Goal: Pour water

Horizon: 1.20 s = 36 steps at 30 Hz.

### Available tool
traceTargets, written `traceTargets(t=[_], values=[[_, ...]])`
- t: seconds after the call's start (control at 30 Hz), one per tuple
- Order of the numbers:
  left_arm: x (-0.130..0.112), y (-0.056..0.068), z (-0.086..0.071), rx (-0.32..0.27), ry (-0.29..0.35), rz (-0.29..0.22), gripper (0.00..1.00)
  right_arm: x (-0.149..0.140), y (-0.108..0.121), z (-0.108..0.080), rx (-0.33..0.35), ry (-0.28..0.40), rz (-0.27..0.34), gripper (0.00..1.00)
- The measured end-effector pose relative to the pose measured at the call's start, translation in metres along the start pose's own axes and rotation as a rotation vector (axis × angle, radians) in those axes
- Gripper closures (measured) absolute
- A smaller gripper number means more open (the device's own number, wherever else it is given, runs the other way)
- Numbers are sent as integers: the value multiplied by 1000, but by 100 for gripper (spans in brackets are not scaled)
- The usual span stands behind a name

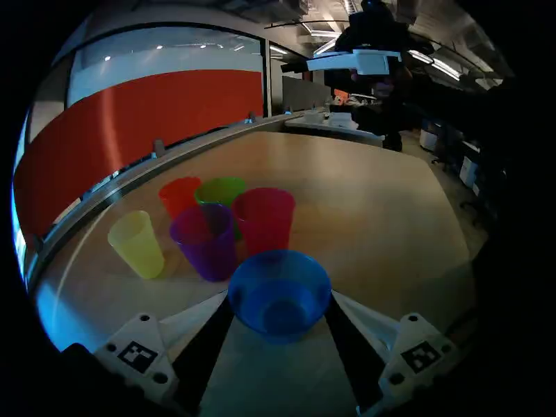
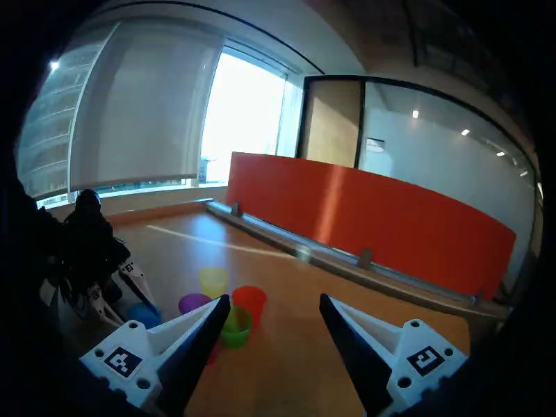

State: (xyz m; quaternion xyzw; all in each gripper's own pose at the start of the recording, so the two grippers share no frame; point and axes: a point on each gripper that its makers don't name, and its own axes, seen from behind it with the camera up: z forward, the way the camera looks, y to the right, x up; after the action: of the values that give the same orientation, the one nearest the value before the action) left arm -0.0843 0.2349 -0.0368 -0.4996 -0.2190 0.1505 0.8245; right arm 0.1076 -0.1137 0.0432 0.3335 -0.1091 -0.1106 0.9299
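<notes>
My left gripper (image 1: 279,299) holds a blue cup (image 1: 280,278) upright between its two fingers, low over the wooden table (image 1: 361,201); I cannot tell whether it holds water. Just beyond it stand a purple cup (image 1: 206,240), a dark red cup (image 1: 264,219), a yellow cup (image 1: 137,243), an orange-red cup (image 1: 179,196) and a green cup (image 1: 220,191). My right gripper (image 2: 273,306) is open and holds nothing, raised to one side of the cluster. From there I see the yellow cup (image 2: 213,280), orange-red cup (image 2: 249,302), green cup (image 2: 236,328), purple cup (image 2: 192,303), blue cup (image 2: 144,314) and the left gripper (image 2: 132,281).
An orange partition (image 1: 139,132) with a metal rail runs along the table's far side, close behind the cups. A person (image 1: 379,90) stands at the table's far end. Bare tabletop stretches to the right of the cups.
</notes>
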Motion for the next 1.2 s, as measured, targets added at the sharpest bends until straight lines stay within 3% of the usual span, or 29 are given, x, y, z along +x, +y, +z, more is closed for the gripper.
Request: traceTargets(t=[0.33,0.73,1.2], values=[[14,1,-8,11,42,-14,15,1,-1,1,2,2,1,0],[50,-14,-29,75,126,-19,15,1,-3,2,8,9,3,0],[99,-31,-63,151,227,-6,15,-1,-3,7,21,10,8,0]])
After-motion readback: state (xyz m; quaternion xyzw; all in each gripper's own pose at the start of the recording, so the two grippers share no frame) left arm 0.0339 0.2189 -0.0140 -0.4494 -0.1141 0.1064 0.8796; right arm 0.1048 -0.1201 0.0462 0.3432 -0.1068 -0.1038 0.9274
